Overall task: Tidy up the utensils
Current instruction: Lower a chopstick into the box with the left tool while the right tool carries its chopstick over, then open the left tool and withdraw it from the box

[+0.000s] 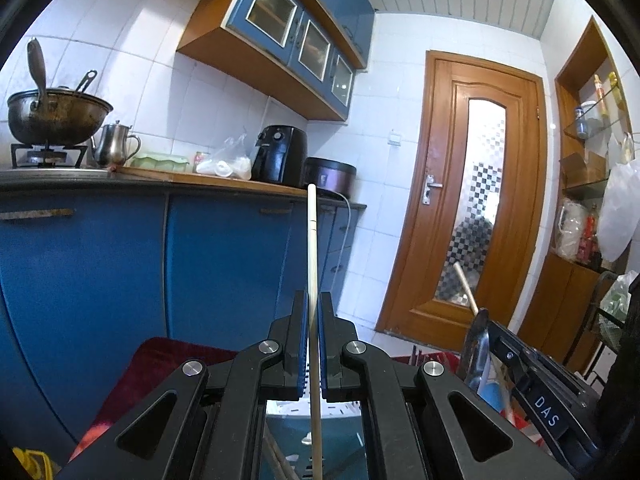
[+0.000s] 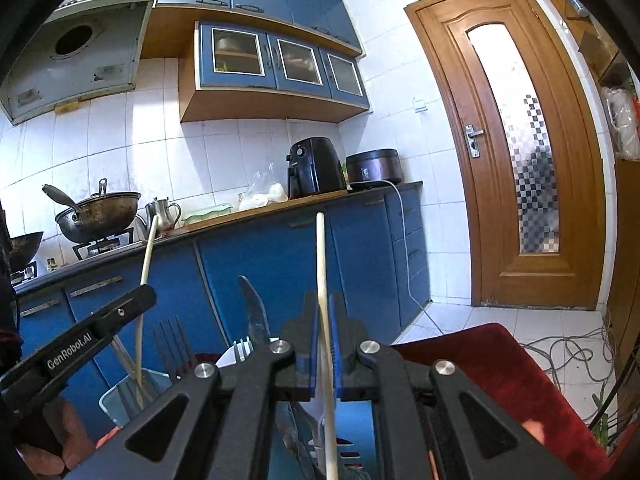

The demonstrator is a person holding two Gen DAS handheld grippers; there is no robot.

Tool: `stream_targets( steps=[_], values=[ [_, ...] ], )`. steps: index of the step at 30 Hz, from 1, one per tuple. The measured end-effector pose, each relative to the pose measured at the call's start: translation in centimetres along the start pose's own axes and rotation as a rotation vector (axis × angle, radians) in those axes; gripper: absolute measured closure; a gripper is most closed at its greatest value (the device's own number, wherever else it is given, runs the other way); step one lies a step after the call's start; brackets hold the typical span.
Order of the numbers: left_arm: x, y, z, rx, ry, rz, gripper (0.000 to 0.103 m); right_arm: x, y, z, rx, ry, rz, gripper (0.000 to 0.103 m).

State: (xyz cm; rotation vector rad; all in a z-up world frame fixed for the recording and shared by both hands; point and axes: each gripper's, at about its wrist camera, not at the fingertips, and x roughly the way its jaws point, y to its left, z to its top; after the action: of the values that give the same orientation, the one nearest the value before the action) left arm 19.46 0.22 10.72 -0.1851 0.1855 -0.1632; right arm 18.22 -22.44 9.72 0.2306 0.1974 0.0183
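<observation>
Left chopstick [image 1: 312, 240] upright between shut fingers [image 1: 303, 344], right chopstick [image 2: 322, 264] likewise

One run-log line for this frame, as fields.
left gripper: shut on chopstick | right gripper: shut on chopstick | both upright over holder | knife, fork in holder

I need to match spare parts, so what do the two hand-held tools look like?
Both tools, left and right, are matte black angular linkages with round silver pivot bolts and blue pads lining the fingers. One side bar reads "DAS", the other's "GenRobot.AI", in white. No cables or sleeves show.
</observation>
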Motion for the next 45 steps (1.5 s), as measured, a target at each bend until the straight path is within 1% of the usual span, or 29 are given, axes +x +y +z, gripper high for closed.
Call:
stream_targets(
  steps=[8, 12, 15, 20, 23, 30, 34, 37, 41, 45],
  values=[
    [-0.4, -0.2, -0.5, -0.005, 0.036, -0.026, 0.099, -0.1, -1.1, 0.0, 0.061, 0.044, 0.027, 0.096],
    [-0.4, -0.2, -0.7, -0.012, 0.068, -0.040, 0.098, -0.5, -1.3, 0.1, 0.082, 0.056, 0.043, 0.096],
    [-0.5, -0.2, -0.7, -0.018, 0.086, -0.047, 0.096, -0.9, -1.6, 0.2, 0.104, 0.067, 0.063, 0.096],
    [-1.1, -0.1, -0.6, -0.030, 0.092, -0.051, 0.082, -2.1, -1.6, 0.5, 0.104, 0.076, 0.085, 0.095],
    [-1.7, -0.2, -0.4, -0.028, 0.094, -0.052, 0.081, -2.9, -1.6, 0.7, 0.108, 0.083, 0.098, 0.095],
    [-3.6, -0.2, 0.3, -0.027, 0.108, -0.051, 0.081, -4.9, -2.3, 1.0, 0.136, 0.128, 0.122, 0.096],
    [-4.8, -0.2, 0.7, -0.019, 0.131, -0.047, 0.081, -6.0, -2.4, 0.6, 0.134, 0.168, 0.124, 0.094],
    [-5.9, -0.3, 0.6, -0.007, 0.149, -0.040, 0.081, -6.6, -2.5, 0.1, 0.128, 0.196, 0.122, 0.089],
    [-7.2, -0.4, 0.4, 0.001, 0.175, -0.034, 0.081, -7.6, -2.5, -0.8, 0.121, 0.228, 0.115, 0.089],
    [-8.4, -0.5, -0.3, 0.007, 0.221, -0.025, 0.081, -8.2, -2.5, -1.8, 0.106, 0.265, 0.106, 0.088]
  ],
)
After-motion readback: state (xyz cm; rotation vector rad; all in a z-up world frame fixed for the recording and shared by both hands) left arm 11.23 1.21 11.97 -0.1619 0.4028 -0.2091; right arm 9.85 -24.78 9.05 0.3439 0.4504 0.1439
